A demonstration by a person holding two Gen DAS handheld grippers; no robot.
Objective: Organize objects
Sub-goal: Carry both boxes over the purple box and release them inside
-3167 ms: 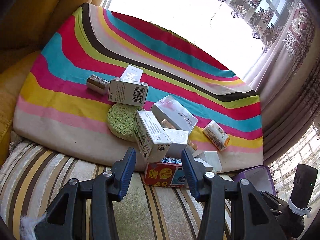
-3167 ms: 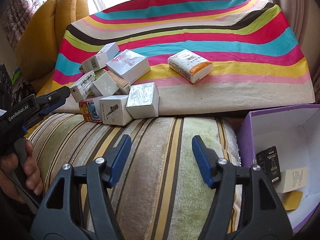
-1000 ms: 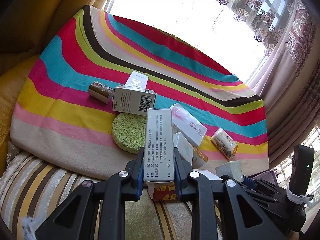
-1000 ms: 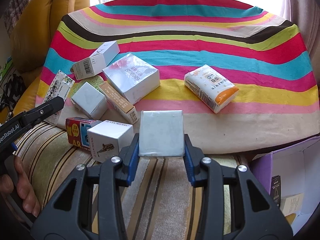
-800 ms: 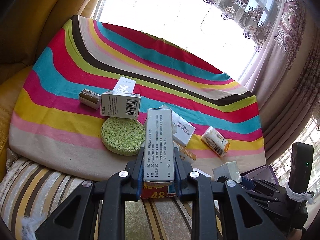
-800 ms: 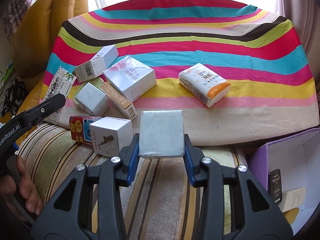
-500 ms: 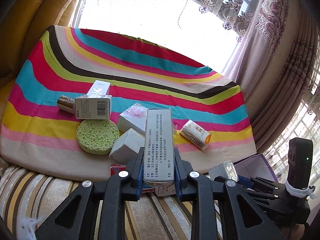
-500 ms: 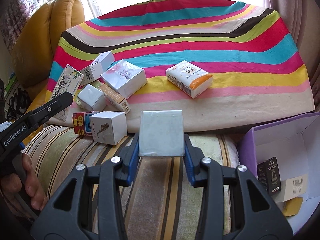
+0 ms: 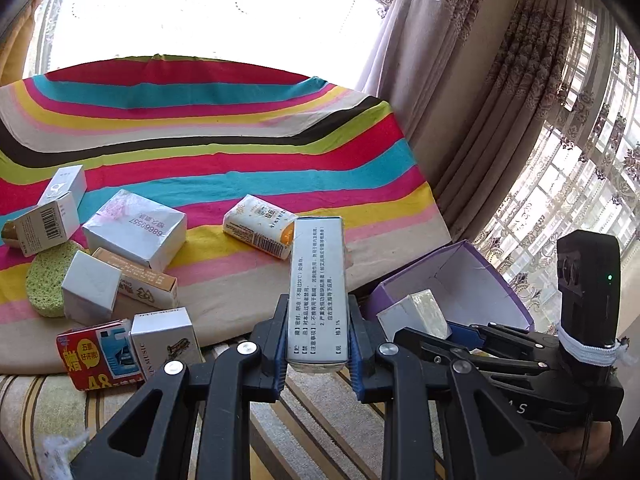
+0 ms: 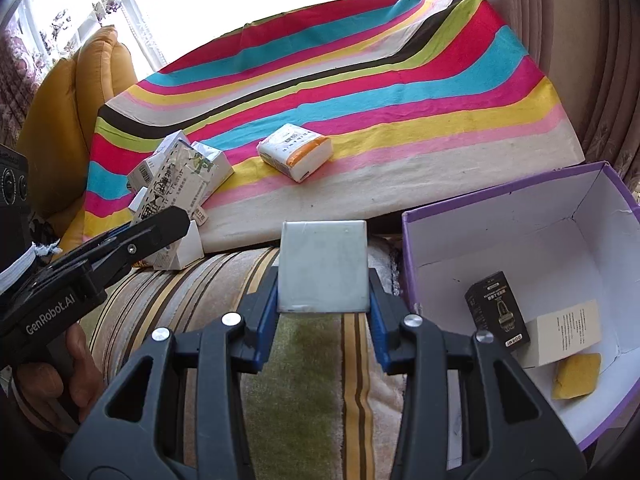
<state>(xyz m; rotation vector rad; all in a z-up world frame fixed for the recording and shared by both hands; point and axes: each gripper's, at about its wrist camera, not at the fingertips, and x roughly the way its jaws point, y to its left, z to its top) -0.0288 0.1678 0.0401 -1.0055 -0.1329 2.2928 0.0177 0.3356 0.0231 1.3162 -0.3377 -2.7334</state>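
The left tool is clamped on one tall narrow box printed with Chinese text, held upright between its blue pads. The right tool is clamped on one small silver-white square box, which hangs over the striped sofa cushion just left of the purple box.

In the right wrist view the purple box holds three things: one black carton, one white carton with fine print, and one yellow sponge near its front corner.

On the rainbow-striped cloth, the left wrist view shows one tissue packet lying apart, and a cluster to the left: one silver wrapped box, one barcode box, one small white cube box, one tan carton, one green round sponge, one red carton marked 48 and one white "MUSIC" box beside it, both at the cloth's front edge.
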